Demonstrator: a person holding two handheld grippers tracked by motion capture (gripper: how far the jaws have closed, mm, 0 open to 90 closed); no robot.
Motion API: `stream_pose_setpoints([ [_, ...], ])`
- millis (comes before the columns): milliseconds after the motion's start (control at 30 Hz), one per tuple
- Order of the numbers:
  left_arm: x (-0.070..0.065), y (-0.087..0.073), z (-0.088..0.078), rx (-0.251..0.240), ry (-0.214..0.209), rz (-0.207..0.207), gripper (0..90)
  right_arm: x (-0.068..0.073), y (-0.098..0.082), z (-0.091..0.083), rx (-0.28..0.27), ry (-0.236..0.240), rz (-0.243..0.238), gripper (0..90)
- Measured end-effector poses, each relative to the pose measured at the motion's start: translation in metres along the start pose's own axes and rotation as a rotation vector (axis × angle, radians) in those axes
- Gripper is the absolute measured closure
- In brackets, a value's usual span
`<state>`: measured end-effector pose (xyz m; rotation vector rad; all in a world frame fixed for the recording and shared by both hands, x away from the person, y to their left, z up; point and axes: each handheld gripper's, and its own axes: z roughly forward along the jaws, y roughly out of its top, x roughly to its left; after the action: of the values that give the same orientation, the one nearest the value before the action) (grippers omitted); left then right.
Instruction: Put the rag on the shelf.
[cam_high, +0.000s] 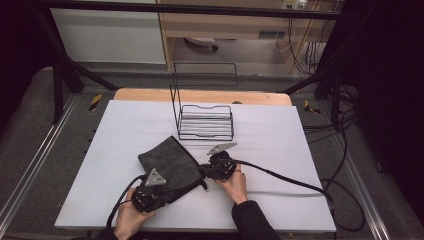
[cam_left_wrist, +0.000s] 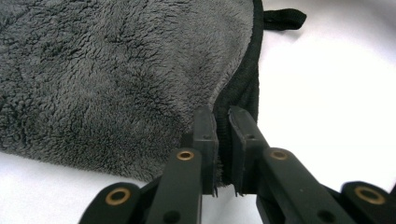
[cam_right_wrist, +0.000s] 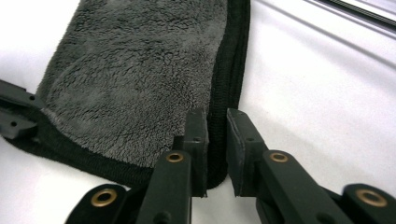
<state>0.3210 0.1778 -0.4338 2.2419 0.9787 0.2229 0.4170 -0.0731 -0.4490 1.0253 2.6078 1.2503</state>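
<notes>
A dark grey fleecy towel with a black hem lies folded on the white table cover, near the front middle. My left gripper is at the towel's near corner. In the left gripper view its jaws are pinched on the black hem. From the right, my right gripper meets the towel's right edge. In the right gripper view its jaws close on the thick hem. The towel's hanging loop lies flat on the cover.
A black wire rack stands behind the towel at the table's middle. Cables trail from both grippers across the cover to the right. The left gripper's black jaws show at the left edge of the right gripper view.
</notes>
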Motion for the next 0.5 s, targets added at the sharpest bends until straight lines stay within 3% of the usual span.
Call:
stream_pose_setpoints([
  [67, 0.004, -0.001, -0.004, 0.008, -0.021, 0.003, 83.7, 0.003, -0.001, -0.002, 0.004, 0.008, -0.005, 80.8],
  [233, 0.011, -0.008, -0.018, 0.036, -0.035, 0.068, 83.9, 0.015, -0.006, -0.007, 0.003, 0.048, 0.001, 77.1],
  [300, 0.016, -0.011, -0.023, 0.056, -0.048, 0.089, 83.5, 0.022, -0.012, -0.007, -0.003, 0.070, 0.007, 69.3],
  [400, 0.020, -0.016, -0.028, 0.042, -0.067, 0.082, 82.1, 0.025, -0.013, -0.008, -0.015, 0.070, 0.000, 61.3],
  [467, 0.021, -0.017, -0.032, 0.012, -0.075, 0.064, 71.5, 0.026, -0.011, -0.014, -0.045, 0.050, -0.037, 55.4],
  [500, 0.022, -0.018, -0.036, 0.005, -0.075, 0.059, 71.5, 0.026, -0.011, -0.014, -0.045, 0.050, -0.037, 55.4],
])
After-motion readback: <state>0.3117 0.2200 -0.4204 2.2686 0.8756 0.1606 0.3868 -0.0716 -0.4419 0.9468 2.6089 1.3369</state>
